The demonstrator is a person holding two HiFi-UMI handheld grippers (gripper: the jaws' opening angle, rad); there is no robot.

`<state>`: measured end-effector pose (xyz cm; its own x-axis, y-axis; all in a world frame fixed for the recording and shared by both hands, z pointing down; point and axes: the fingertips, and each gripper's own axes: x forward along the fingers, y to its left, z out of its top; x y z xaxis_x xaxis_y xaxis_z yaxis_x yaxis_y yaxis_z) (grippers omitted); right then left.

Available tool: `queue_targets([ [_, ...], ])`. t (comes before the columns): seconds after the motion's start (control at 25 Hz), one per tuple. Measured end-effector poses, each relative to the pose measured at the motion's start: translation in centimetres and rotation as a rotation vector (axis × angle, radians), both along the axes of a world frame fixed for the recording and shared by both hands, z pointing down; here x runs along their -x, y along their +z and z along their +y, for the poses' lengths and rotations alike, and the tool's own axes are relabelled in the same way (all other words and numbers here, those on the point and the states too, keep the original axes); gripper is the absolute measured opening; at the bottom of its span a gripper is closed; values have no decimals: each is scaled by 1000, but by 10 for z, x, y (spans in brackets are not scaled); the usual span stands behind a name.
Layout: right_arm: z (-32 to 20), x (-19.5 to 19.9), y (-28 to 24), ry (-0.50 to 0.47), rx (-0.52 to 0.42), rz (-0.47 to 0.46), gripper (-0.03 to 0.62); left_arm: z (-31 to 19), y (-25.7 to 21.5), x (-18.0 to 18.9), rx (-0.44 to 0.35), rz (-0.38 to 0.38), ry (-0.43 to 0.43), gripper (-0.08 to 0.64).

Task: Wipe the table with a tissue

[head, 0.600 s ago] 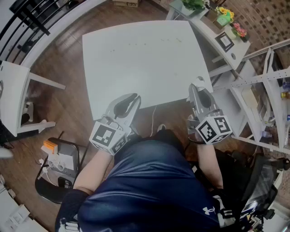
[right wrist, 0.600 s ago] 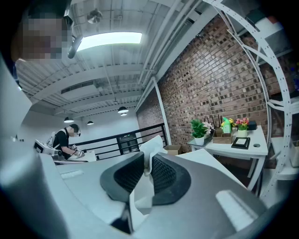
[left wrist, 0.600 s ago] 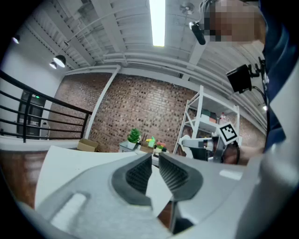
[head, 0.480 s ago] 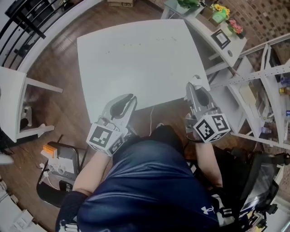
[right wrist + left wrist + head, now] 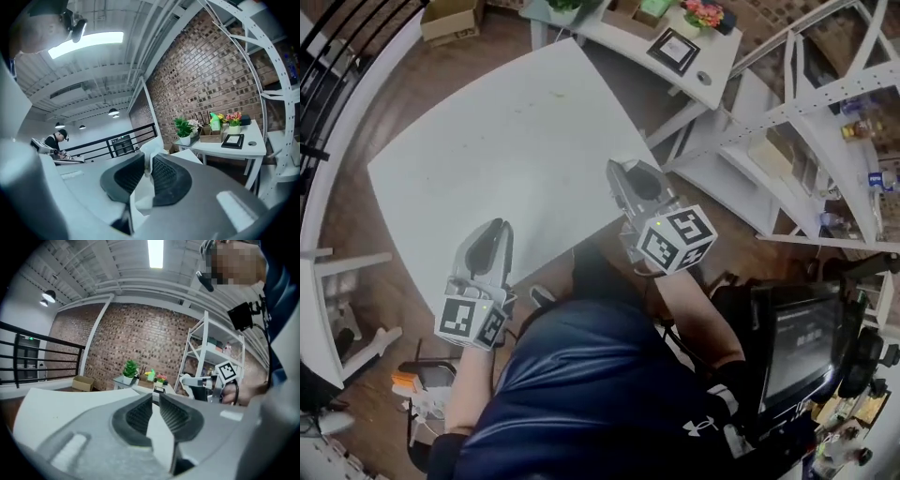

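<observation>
The white table [image 5: 487, 141] fills the upper left of the head view and looks bare. My right gripper [image 5: 620, 171] hangs over its near right edge, shut on a white tissue [image 5: 151, 149]. In the right gripper view the tissue sticks up past the fingertips and trails down between the jaws. My left gripper [image 5: 497, 229] is over the table's near left edge. Its jaws stand together with nothing between them [image 5: 155, 398]. The right gripper [image 5: 208, 380] also shows far off in the left gripper view.
A side table [image 5: 698, 66] with potted plants and a picture frame [image 5: 674, 49] stands beyond the far right corner. White shelving [image 5: 806, 141] runs along the right, a cardboard box [image 5: 450, 19] lies at the top left, and a monitor [image 5: 792, 347] is at the lower right.
The head view has swung, so the table now lies turned to the left. The right gripper with the tissue has moved up and left over the table edge. The left gripper sits lower left.
</observation>
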<state>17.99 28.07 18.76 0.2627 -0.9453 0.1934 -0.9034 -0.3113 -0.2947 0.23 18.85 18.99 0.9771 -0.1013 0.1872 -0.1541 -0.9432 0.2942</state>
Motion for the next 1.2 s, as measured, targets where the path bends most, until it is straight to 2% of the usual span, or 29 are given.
queue_targets([
  [0.32, 4, -140, 26, 24, 22, -38, 43, 4, 22, -156, 5, -82, 60, 46],
  [0.48, 16, -189, 50, 52, 58, -83, 43, 10, 28, -196, 9, -112, 51, 49],
  [0.64, -7, -204, 79, 0, 103, -132, 43, -12, 35, -190, 7, -137, -42, 49],
  [0.8, -50, -210, 97, -61, 152, -124, 43, -40, 39, -172, -12, -128, -105, 49],
  [1.0, -115, -198, 131, -159, 209, -101, 43, -69, 54, -132, 56, -152, -250, 49],
  [1.08, -135, -194, 148, -177, 232, -102, 43, -76, 67, -114, 75, -191, -285, 49],
  [1.2, -154, -194, 176, -195, 296, -92, 43, -82, 78, -95, 90, -195, -313, 49],
])
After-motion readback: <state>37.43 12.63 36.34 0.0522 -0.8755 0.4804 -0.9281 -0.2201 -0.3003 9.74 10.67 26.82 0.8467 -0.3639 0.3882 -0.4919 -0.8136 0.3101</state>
